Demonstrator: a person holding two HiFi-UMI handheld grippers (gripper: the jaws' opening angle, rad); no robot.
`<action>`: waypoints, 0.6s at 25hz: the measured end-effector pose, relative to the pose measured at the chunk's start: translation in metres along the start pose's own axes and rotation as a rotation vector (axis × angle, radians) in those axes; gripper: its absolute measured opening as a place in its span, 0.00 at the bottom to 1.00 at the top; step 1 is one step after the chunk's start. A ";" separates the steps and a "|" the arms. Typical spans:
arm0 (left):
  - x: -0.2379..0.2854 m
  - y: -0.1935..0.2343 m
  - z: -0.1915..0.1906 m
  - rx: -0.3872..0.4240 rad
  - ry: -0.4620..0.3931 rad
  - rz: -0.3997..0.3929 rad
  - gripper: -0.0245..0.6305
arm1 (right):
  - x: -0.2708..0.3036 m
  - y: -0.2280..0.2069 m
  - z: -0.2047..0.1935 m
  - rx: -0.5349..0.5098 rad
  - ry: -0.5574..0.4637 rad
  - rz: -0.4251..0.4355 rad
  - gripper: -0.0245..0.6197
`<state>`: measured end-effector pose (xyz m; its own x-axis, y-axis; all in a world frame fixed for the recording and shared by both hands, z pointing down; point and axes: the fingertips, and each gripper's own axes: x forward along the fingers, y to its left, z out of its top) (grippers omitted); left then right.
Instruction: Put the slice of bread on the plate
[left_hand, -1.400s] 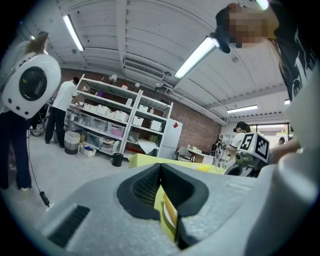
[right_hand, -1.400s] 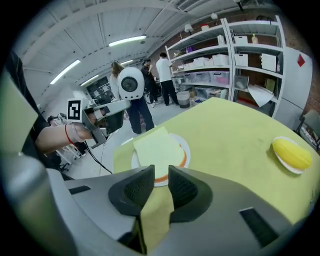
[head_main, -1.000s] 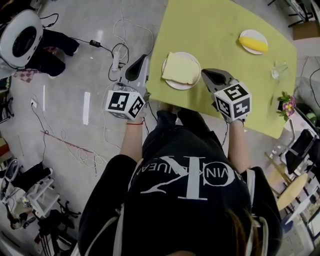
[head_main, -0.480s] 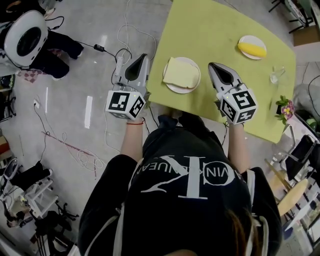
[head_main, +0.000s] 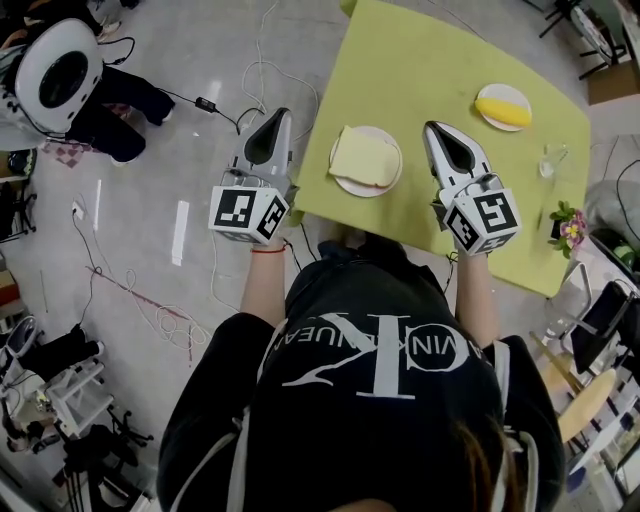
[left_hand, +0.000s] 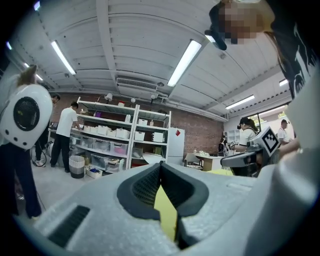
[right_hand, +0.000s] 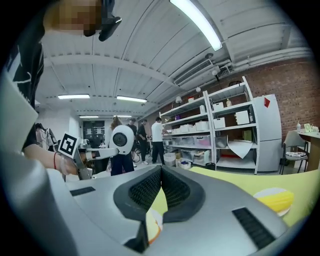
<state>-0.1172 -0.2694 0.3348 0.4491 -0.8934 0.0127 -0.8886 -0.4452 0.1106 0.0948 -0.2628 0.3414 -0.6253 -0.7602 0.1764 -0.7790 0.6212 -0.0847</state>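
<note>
A pale slice of bread (head_main: 365, 156) lies flat on a white plate (head_main: 345, 184) near the front edge of the yellow-green table (head_main: 430, 70). My left gripper (head_main: 282, 113) hangs over the floor just left of the table's edge, level with the plate, its jaws shut and empty (left_hand: 161, 164). My right gripper (head_main: 431, 127) hovers above the table right of the plate, apart from it, jaws also shut with nothing between them (right_hand: 161, 168). Neither gripper touches the bread.
A second small plate with a yellow food item (head_main: 505, 106) sits further back on the right, also seen as the plate (right_hand: 274, 199). A clear glass (head_main: 549, 159) and a small flower pot (head_main: 573, 222) stand by the table's right edge. Cables (head_main: 240, 70) trail over the floor on the left.
Both grippers have risen. The right one has tipped up towards level and drawn slightly away from the plate's right rim. The bread and plate have not moved.
</note>
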 end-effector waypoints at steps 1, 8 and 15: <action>0.000 0.001 0.003 0.005 -0.005 0.002 0.05 | 0.000 -0.001 0.003 0.003 -0.012 0.001 0.04; 0.000 0.003 0.021 0.019 -0.045 0.019 0.05 | 0.001 -0.006 0.020 0.026 -0.070 0.001 0.04; 0.000 0.009 0.034 0.027 -0.073 0.038 0.05 | 0.001 -0.008 0.038 0.005 -0.108 0.003 0.04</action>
<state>-0.1287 -0.2755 0.3021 0.4076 -0.9114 -0.0558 -0.9076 -0.4111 0.0850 0.0988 -0.2763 0.3055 -0.6289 -0.7743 0.0696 -0.7770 0.6230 -0.0903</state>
